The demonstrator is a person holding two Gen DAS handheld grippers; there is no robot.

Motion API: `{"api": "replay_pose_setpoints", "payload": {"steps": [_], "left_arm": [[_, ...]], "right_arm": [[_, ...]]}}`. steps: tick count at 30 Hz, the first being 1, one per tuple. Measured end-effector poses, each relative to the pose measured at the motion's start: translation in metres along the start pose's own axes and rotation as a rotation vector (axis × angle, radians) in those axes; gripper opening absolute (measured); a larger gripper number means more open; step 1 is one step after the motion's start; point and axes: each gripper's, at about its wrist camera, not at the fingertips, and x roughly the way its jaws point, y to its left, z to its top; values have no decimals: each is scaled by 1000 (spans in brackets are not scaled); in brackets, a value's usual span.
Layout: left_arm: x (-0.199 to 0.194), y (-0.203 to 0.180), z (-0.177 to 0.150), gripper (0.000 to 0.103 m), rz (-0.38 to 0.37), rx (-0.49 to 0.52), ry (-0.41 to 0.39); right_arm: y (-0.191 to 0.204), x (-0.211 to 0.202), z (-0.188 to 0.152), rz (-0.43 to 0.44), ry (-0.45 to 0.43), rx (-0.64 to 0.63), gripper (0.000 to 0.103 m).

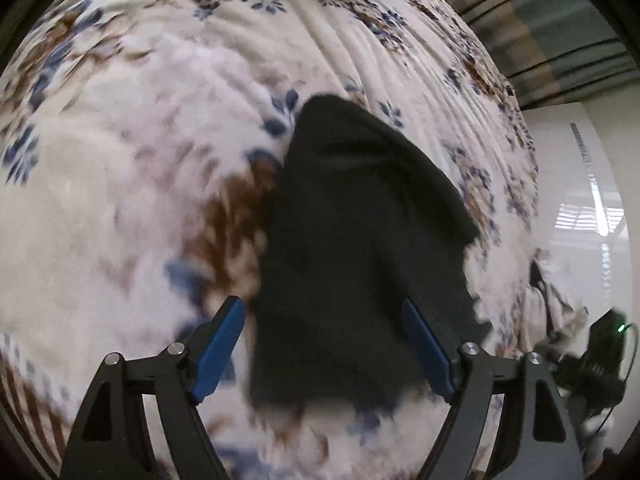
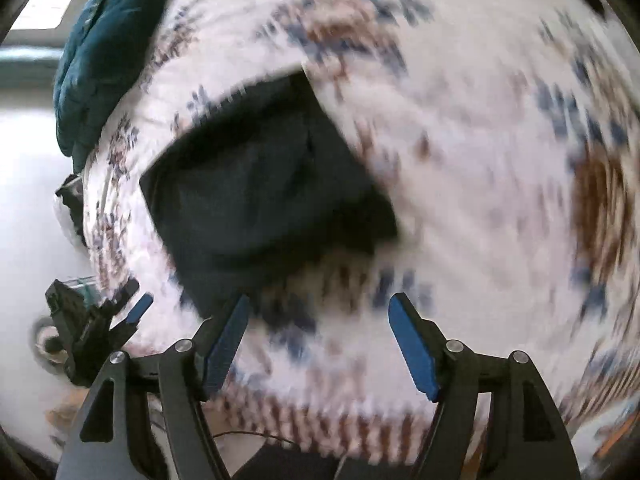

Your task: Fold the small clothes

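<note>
both grippers, left (image 1: 324, 344) and right (image 2: 318, 340), gape wide and grip nothing above the dark garment (image 1: 360, 240) on the floral bedspread (image 1: 120, 200), teal cushion (image 2: 96, 64) beyond.

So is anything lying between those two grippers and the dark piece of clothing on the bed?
Nothing visible does. The dark garment lies alone on the floral blanket, with the open left gripper directly over it and the open right gripper just beside it.

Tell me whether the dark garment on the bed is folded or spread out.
Folded: the dark garment lies as a compact block on the floral blanket, with a layered edge visible.
</note>
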Motion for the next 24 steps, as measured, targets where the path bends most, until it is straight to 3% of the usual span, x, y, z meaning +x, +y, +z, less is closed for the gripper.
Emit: {"api": "replay_pose_setpoints", "payload": {"steps": [4, 6, 8, 10, 11, 12, 13, 17, 20, 24], "left_arm": [[32, -14, 48, 79, 35, 90, -17], [49, -21, 71, 79, 20, 116, -21], [65, -27, 90, 76, 51, 159, -21], [75, -29, 100, 51, 62, 182, -16], [80, -27, 105, 46, 51, 171, -1], [82, -25, 108, 35, 35, 161, 2], [80, -23, 110, 28, 27, 159, -6], [71, -15, 111, 24, -13, 133, 0], [73, -7, 116, 24, -43, 89, 22], [82, 2, 123, 29, -67, 38, 51]], "right_arm": [[27, 23, 72, -16, -128, -130, 74], [36, 45, 107, -23, -135, -162, 74], [42, 70, 133, -44, -96, -184, 74], [45, 96, 156, -21, -34, -190, 74], [46, 104, 162, -4, -7, -188, 66], [49, 110, 166, 8, 11, -199, 52], [51, 111, 166, -3, 4, -210, 3], [59, 86, 168, -40, -117, -230, 2], [57, 65, 173, -13, -178, -186, 2], [63, 64, 196, -60, -207, -180, 1]]}}
